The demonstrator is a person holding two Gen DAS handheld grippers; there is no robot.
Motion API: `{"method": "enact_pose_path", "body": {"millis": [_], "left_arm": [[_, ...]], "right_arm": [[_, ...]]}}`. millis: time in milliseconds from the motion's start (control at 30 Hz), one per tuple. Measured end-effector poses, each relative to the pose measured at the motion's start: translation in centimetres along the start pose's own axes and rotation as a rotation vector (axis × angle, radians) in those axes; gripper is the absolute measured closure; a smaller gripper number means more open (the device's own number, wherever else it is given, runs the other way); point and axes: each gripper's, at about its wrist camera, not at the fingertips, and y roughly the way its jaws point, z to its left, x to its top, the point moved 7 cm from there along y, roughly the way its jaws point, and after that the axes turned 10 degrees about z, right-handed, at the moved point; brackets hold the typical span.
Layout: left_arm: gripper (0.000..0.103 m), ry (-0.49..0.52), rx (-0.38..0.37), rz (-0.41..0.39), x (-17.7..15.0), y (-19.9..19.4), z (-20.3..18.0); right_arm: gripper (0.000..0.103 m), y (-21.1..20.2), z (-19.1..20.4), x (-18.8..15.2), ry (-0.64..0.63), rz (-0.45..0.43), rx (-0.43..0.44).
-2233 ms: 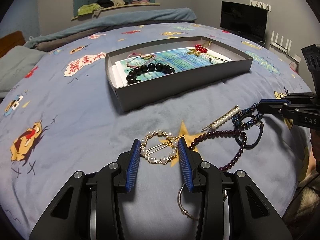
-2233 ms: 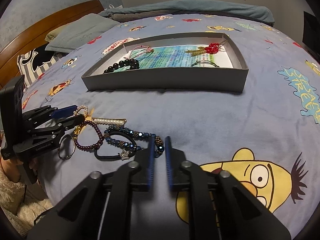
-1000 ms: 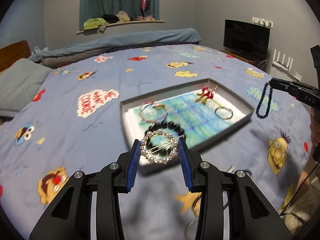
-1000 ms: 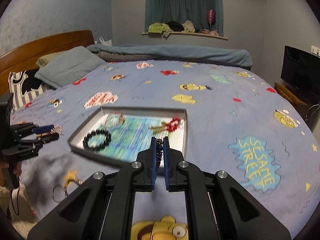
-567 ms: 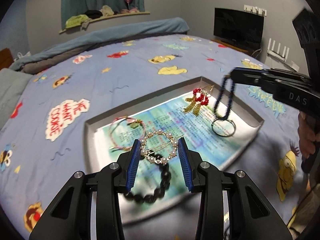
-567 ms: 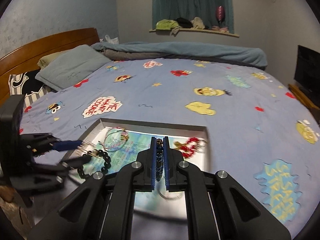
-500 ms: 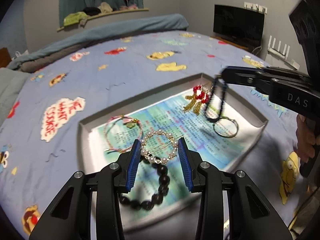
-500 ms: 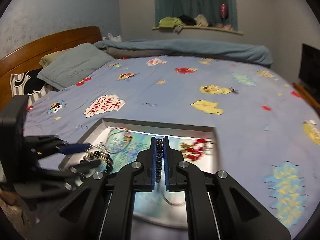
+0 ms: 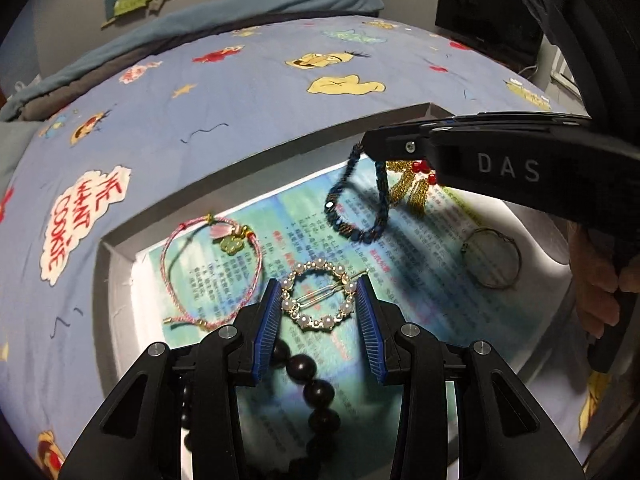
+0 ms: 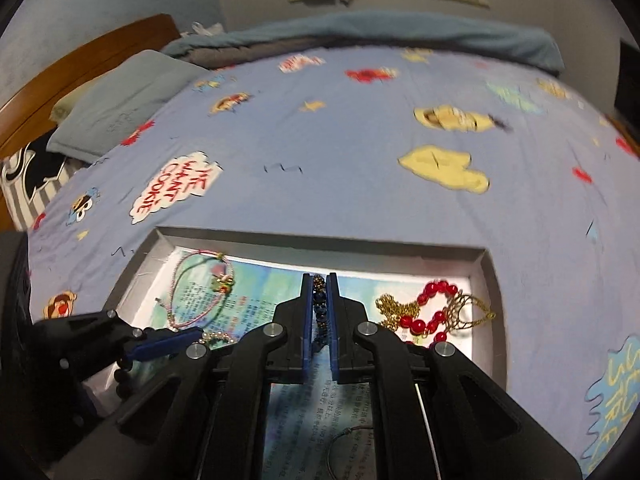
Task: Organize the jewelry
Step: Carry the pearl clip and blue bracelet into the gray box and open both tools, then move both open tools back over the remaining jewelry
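A: What is held by the left tool [image 9: 319, 306]?

B: A round pearl hair clip [image 9: 318, 301] is clamped between its blue pads, the jaws spread to the clip's width. It is held above the grey tray [image 9: 256, 156], over the printed paper lining [image 9: 404, 276] near the tray's front.

A: And the right tool [image 10: 319, 312]?

B: Its jaws are nearly closed on a dark blue beaded bracelet [image 9: 356, 204], which is pinched by one end and hangs as a loop. The lower part of the loop is seen low over the lining, toward the back of the tray; whether it touches cannot be told.

A: What else is seen in the tray?

B: A pink cord bracelet [image 9: 212, 276] with a green charm is laid at the tray's left side. A gold and red beaded piece [image 10: 432, 312] is found toward the back right, a thin wire ring [image 9: 491, 258] at the right, and black round beads [image 9: 316, 390] at the front, partly hidden under the left tool.

A: Where is the tray set?

B: On a bed covered with a blue cartoon-print bedspread [image 10: 340, 140].
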Motion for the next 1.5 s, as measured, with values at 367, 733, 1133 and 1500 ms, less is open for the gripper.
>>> {"method": "enact_pose_path", "body": {"millis": [367, 733, 1133, 1500], "left_arm": [[0.061, -0.011, -0.016, -0.031, -0.1, -0.1, 0.1], [0.036, -0.034, 0.043, -0.110, -1.0, -3.1, 0.5], [0.018, -0.100, 0.097, -0.171, -2.1, -6.8, 1.9], [0.013, -0.144, 0.106, -0.221, -3.4, -9.7, 2.6]], "right_arm": [[0.086, 0.0, -0.5, -0.5, 0.014, 0.010, -0.025], [0.064, -3.3, -2.1, -2.0, 0.043, -0.035, -0.046], [0.021, -8.0, -1.5, -5.4, 0.052, -0.111, -0.024], [0.009, -12.4, -0.7, -7.4, 0.034, -0.193, -0.051]]}}
